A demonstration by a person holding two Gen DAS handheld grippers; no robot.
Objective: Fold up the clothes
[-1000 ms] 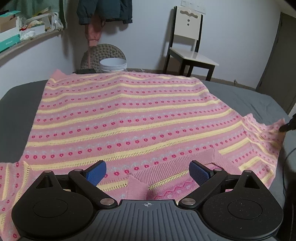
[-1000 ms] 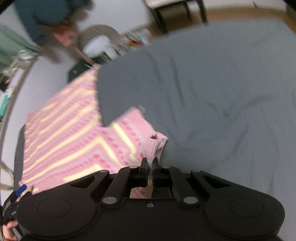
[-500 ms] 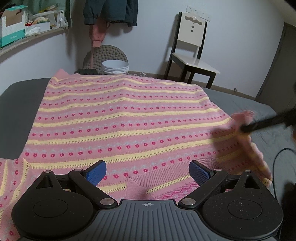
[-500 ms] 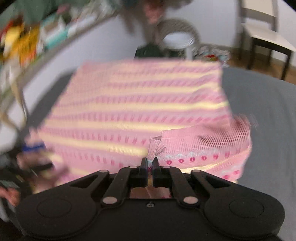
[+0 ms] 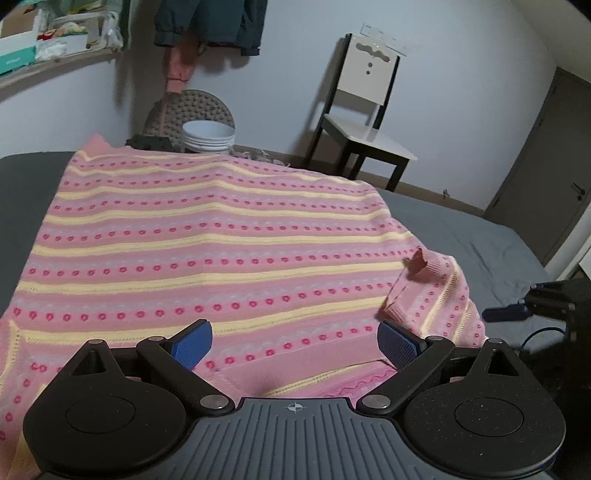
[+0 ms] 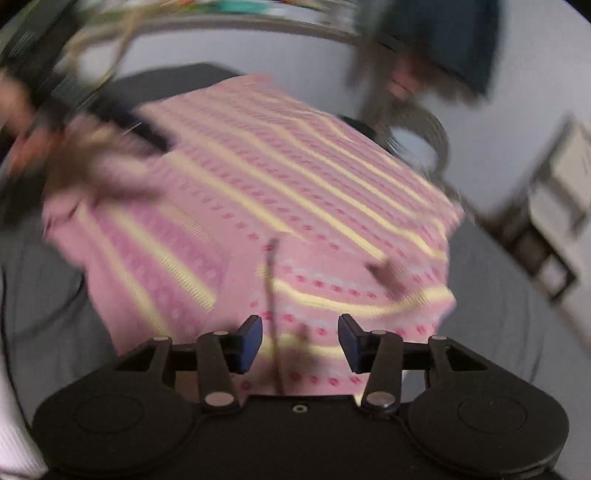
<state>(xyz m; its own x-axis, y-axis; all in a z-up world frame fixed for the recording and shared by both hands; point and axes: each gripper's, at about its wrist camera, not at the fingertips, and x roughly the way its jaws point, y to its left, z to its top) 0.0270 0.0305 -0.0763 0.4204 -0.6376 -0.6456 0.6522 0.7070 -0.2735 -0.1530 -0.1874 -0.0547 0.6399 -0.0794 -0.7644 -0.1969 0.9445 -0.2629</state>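
Note:
A pink sweater [image 5: 207,236] with yellow stripes and red dots lies spread flat on a grey bed [image 5: 476,236]. Its right sleeve [image 5: 428,284] is folded inward over the body, cuff up. My left gripper [image 5: 295,343] hovers open over the neckline at the near edge, holding nothing. In the blurred right wrist view, my right gripper [image 6: 300,343] is open above the folded sleeve part of the sweater [image 6: 295,206], with nothing between its fingers. The right gripper also shows at the right edge [image 5: 506,313] of the left wrist view.
A white chair [image 5: 365,110] stands against the far wall. A stack of white bowls [image 5: 208,136] and a round woven stool [image 5: 192,114] sit beyond the bed's far edge. Clothes [image 5: 210,22] hang on the wall, and a shelf [image 5: 55,55] runs along the left.
My right gripper carried the sleeve inward over the sweater body, then opened and let it go. The left gripper stayed open and rose slightly.

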